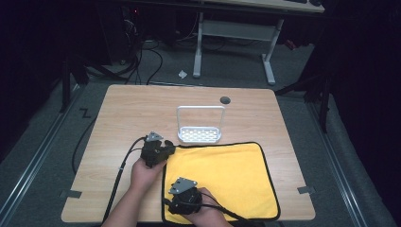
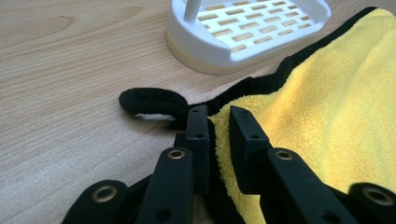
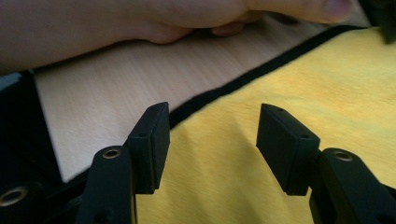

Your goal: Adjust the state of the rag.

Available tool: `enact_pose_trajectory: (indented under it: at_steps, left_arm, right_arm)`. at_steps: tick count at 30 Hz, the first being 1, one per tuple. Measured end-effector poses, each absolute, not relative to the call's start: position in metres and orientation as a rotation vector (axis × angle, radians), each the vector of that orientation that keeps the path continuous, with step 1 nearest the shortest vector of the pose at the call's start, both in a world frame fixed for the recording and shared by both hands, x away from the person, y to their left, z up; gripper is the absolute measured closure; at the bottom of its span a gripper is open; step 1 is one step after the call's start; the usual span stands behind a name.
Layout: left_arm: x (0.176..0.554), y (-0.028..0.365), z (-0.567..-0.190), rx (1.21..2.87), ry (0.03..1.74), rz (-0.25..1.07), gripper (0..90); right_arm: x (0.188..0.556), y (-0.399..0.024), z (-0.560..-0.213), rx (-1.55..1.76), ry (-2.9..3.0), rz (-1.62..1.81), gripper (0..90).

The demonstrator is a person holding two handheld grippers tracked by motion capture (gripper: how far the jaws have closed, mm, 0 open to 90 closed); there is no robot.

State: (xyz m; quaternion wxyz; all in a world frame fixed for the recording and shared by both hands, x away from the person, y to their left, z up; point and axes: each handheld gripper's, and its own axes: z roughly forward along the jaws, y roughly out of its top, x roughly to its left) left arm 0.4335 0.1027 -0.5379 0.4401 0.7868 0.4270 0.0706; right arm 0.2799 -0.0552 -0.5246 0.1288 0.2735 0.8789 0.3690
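Note:
A yellow cloth [image 1: 222,175] with black trim lies flat on the near right part of the wooden table [image 1: 132,109]. My left gripper [image 1: 169,149] is at the cloth's far left corner. In the left gripper view its jaws [image 2: 218,112] stand close together, with a fold of the yellow cloth [image 2: 327,116] pinched between the pads, beside the corner's black hanging loop [image 2: 149,100]. My right gripper [image 1: 178,189] hovers low over the cloth's near left part. Its jaws [image 3: 212,116] are wide apart with nothing between them, above the yellow cloth [image 3: 280,84] and its black edge.
A white slotted rack [image 1: 199,134] with a tall loop handle stands just beyond the cloth's far edge, close to the left gripper [image 2: 243,32]. A dark round hole [image 1: 225,100] sits in the table behind it. The left hand [image 3: 140,18] lies ahead of the right jaws.

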Motion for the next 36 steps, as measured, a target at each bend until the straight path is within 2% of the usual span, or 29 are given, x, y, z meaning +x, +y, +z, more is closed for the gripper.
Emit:
enact_pose_trajectory:
  at_steps: [10,14,26,36]
  left_arm:
    - [0.434,0.103,-0.538,1.954,1.063,0.174,77.7]
    - [0.434,0.103,-0.538,1.954,1.064,0.173,77.6]
    - [0.435,0.104,-0.538,1.945,1.071,0.161,77.7]
    - [0.435,0.109,-0.538,1.912,1.086,0.139,81.7]
  right_arm:
    - [0.274,-0.042,-0.531,0.748,2.606,1.068,40.3]
    - [0.272,-0.042,-0.532,0.721,2.596,1.046,45.3]
    - [0.273,-0.059,-0.525,0.746,2.525,1.010,79.6]
    - [0.264,-0.069,-0.505,0.697,2.409,1.097,83.1]
